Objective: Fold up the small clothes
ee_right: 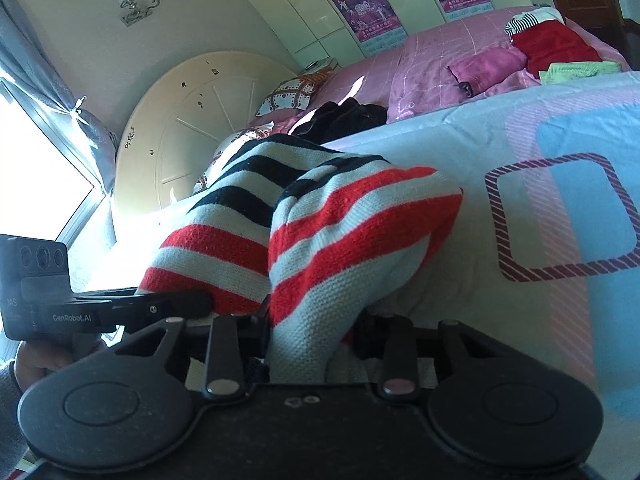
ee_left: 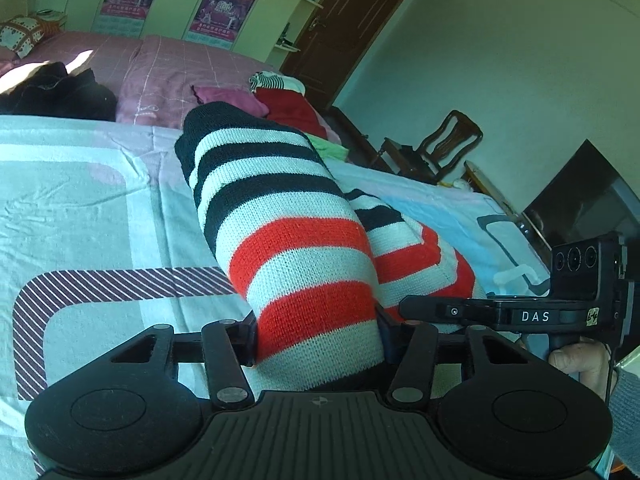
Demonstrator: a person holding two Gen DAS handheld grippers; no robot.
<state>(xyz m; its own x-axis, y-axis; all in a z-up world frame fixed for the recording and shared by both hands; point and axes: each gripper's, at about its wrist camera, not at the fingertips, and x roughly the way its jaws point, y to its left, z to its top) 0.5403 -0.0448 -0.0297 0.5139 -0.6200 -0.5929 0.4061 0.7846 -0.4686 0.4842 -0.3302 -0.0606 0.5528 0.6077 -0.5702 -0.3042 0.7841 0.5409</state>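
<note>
A small knitted striped sweater, with white, red and black bands, is held up over the bed sheet. My left gripper is shut on one edge of it, and the knit covers its fingertips. My right gripper is shut on another edge of the same sweater. The two grippers are close side by side: the right one shows at the right of the left wrist view, and the left one shows at the left of the right wrist view. The sweater bunches between them.
The sheet is pale blue with pink and striped patterns. A pink quilt lies behind with a red garment, a magenta one, a green one and a black pile. A round white headboard, wooden chair and dark screen stand around.
</note>
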